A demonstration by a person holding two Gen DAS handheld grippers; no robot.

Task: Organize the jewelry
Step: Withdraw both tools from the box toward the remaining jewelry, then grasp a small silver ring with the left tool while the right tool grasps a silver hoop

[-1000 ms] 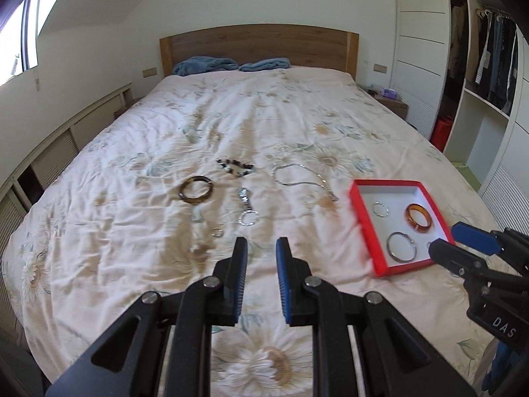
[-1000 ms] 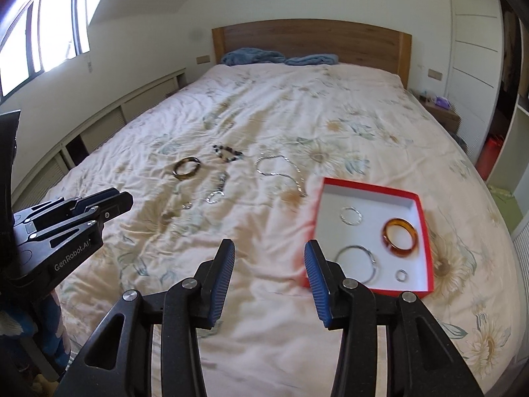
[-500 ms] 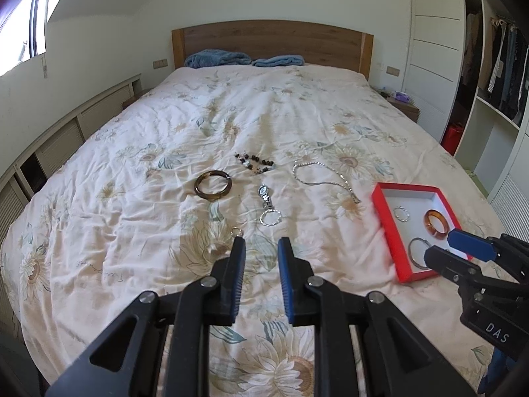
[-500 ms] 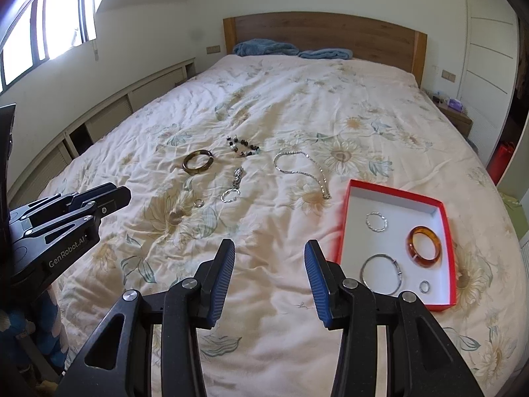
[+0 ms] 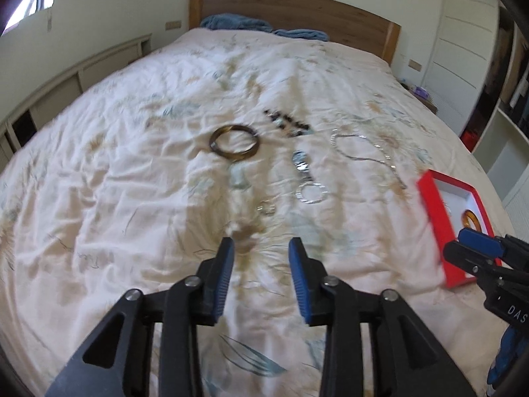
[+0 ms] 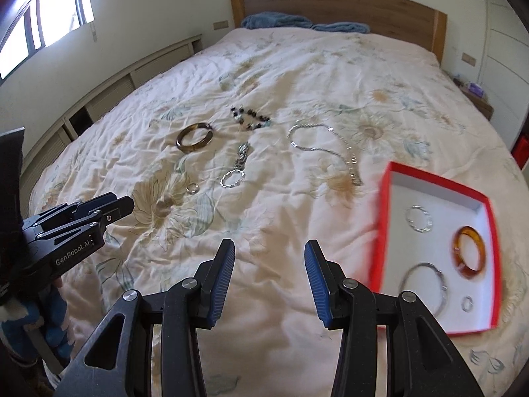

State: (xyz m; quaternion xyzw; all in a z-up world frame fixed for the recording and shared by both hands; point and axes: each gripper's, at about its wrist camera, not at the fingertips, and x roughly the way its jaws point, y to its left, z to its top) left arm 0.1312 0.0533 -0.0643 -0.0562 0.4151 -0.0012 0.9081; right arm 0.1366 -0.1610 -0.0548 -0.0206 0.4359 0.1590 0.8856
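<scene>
Your left claw (image 5: 261, 276) hangs open and empty over the bed (image 6: 330, 76) near its foot edge, fingers parted, aimed at the loose pieces. Going left to right across the middle of the bed: the brown bangle (image 6: 194, 137) lies flat and farthest toward the left edge; it looks rigid and smooth, so pinch across one side of the hoop rather than spanning it. Nearer you, the small ring (image 6: 192, 188) sits just ahead of your left claw; it is probably light and slippery, and may sink into the soft quilt, so press down around it. Beside it lies the silver hoop (image 6: 232, 178), touching a short linked piece (image 6: 243, 154). Beyond them is the bead bracelet (image 6: 250, 117), likely limp, so take it mid-strand. The chain (image 6: 322, 147) trails toward the box (image 6: 383, 231); expect it to dangle and snag. Your right claw (image 6: 269, 276) is also open and empty, near the foot edge. The box, by the right edge, already holds two silver hoops, an amber bangle (image 6: 469, 253) and a ring.
</scene>
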